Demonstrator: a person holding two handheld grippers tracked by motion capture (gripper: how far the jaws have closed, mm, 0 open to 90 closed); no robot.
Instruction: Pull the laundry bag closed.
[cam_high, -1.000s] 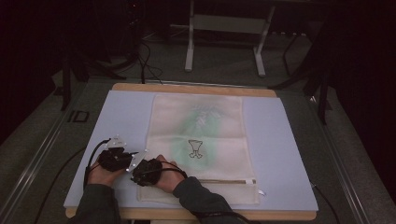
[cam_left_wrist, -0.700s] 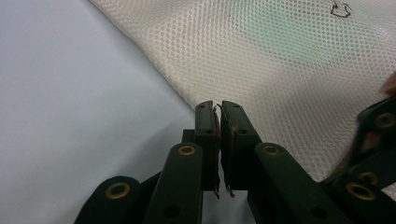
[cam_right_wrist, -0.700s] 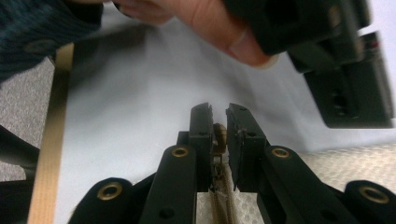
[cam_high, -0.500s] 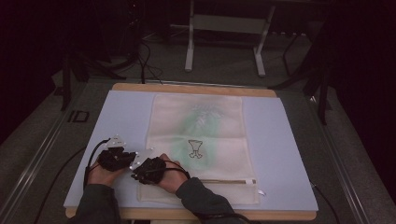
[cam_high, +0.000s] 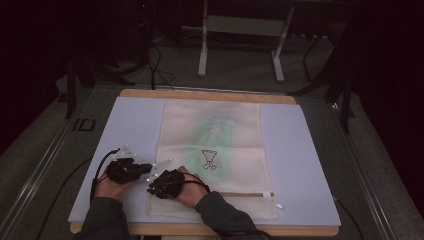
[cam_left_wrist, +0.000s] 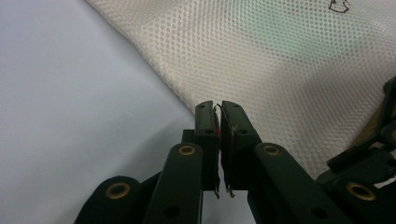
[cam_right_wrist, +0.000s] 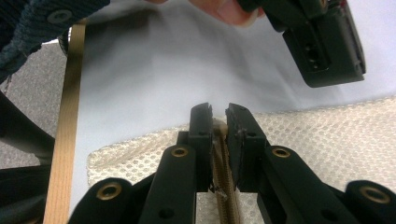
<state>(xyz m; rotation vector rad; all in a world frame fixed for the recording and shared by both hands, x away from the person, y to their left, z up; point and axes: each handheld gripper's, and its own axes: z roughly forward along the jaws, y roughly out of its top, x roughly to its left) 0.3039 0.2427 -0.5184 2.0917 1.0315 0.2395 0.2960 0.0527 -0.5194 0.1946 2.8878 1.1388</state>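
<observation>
A cream mesh bag (cam_high: 215, 155) lies flat on a pale blue mat (cam_high: 310, 160) that covers a wooden table (cam_high: 210, 94), its zipper (cam_high: 247, 194) running across the end nearest the person. Both hands work at the bag's near left corner. The left gripper (cam_left_wrist: 218, 108) has its 2 jaws nearly together at the bag's left edge (a thin fold of mesh seems caught between the pads, though it is hard to be sure). The right gripper (cam_right_wrist: 218, 112) is closed on the zipper's end, the tan tape passing between its 2 black jaws. In the high view the left gripper (cam_high: 142, 169) and the right gripper (cam_high: 152, 189) sit just beside each other over the bag's left edge.
</observation>
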